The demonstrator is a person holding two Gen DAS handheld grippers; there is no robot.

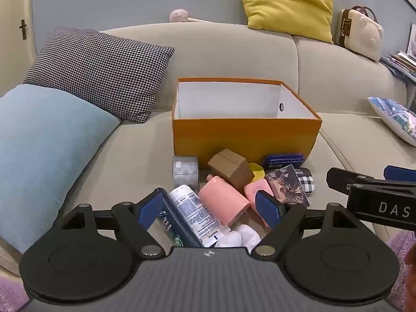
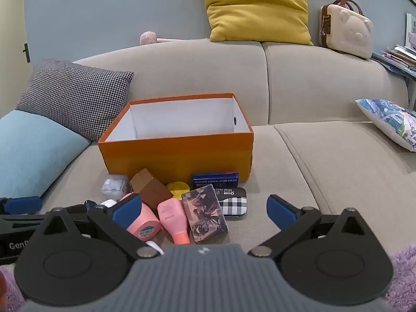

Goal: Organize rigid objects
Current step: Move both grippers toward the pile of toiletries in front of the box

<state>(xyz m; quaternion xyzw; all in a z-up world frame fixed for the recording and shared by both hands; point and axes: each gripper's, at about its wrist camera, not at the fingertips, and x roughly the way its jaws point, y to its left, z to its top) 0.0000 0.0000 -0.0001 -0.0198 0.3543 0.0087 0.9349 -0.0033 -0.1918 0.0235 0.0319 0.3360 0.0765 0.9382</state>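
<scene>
An empty orange box (image 1: pixel 244 135) (image 2: pixel 176 156) stands open on the beige sofa. In front of it lies a heap of small items: a brown carton (image 1: pixel 231 167) (image 2: pixel 149 189), a clear cube (image 1: pixel 185 173) (image 2: pixel 115 187), a pink cylinder (image 1: pixel 223 202) (image 2: pixel 143 221), a pink bottle (image 2: pixel 173 218), a patterned box (image 1: pixel 287 184) (image 2: pixel 204 213), a plaid case (image 2: pixel 232 204), a blue box (image 1: pixel 283 160) (image 2: pixel 214 179) and a white tube (image 1: pixel 193 213). My left gripper (image 1: pixel 208 208) hovers open over the tube and cylinder. My right gripper (image 2: pixel 205 212) is open above the bottle and patterned box.
A light blue pillow (image 1: pixel 44 150) and a houndstooth pillow (image 1: pixel 101 72) lie left of the box. A yellow pillow (image 2: pixel 256 7) and a cream bear case (image 2: pixel 345 33) rest on the sofa back. A printed pillow (image 2: pixel 390 122) lies at right, beyond bare seat.
</scene>
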